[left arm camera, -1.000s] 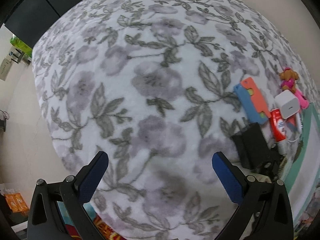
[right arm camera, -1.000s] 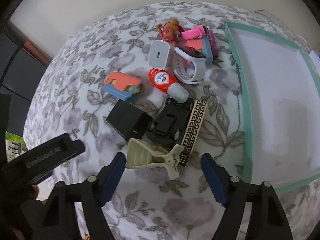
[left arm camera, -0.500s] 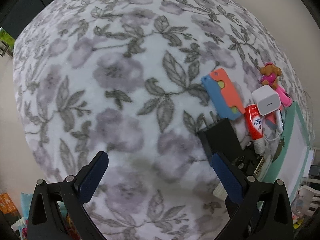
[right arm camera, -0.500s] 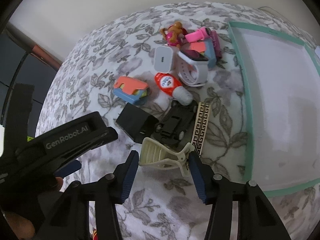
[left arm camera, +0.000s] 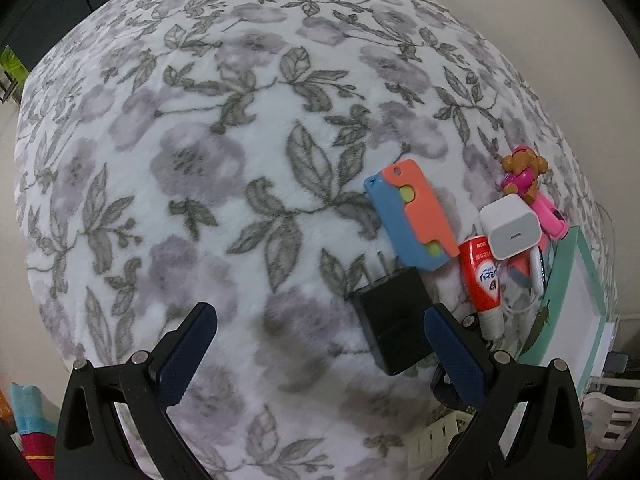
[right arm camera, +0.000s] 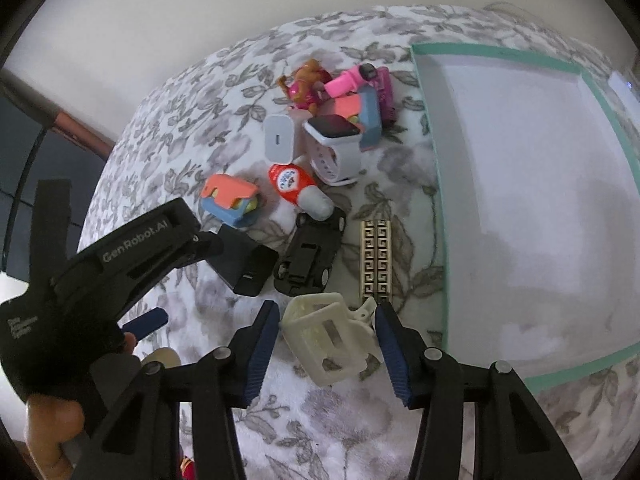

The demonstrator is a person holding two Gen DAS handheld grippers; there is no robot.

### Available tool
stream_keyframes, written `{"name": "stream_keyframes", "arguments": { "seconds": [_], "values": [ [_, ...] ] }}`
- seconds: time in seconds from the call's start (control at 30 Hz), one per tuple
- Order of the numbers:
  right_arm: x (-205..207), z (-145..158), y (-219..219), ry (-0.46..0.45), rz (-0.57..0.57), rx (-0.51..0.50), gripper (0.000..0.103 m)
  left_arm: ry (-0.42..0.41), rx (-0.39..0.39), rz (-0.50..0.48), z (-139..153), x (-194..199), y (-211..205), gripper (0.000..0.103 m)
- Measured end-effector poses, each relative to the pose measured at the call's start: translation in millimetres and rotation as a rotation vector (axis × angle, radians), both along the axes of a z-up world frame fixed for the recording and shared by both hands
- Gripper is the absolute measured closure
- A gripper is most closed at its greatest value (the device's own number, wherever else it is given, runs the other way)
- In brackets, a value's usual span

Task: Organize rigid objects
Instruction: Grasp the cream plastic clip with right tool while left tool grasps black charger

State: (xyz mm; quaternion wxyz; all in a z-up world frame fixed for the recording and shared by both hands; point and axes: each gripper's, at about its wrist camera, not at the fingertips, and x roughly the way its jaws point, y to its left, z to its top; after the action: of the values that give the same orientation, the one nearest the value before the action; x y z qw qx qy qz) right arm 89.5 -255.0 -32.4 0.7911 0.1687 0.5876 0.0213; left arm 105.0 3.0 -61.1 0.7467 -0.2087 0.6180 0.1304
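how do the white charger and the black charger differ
Colour: the white charger is white, the black charger black. Prongs: the black one's metal prongs show in the left wrist view; none show on the white one. Place: the white one lies in the far cluster by the watch, the black one nearer, beside the toy car. Both are boxy plug adapters lying on the floral blanket.

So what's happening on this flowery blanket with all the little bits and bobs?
A person is tidying small items, holding a gripping tool in each hand. The right tool is shut on a cream hair clip. The left tool is open, its right finger beside a black charger. The empty white tray with a teal rim sits beside the pile, which includes a toy car and a white watch.
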Motion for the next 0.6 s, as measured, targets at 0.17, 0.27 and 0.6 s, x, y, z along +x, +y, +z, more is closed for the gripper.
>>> {"name": "stream_keyframes", "arguments": {
  "seconds": [0.17,0.27,0.6],
  "values": [
    [1,-2,-7,0.005,-0.022,0.026,0.051,-0.008,0.029,-0.034,-5,19,-20,0.0],
    [-1,-4,-9,0.012,-0.025,0.025,0.051,-0.008,0.048,-0.053,-10,31,-37,0.0],
    [-2,-12,-15,0.03,-0.049,0.032,0.051,-0.003,0.062,-0.139,-25,63,-89,0.031]
  ]
}}
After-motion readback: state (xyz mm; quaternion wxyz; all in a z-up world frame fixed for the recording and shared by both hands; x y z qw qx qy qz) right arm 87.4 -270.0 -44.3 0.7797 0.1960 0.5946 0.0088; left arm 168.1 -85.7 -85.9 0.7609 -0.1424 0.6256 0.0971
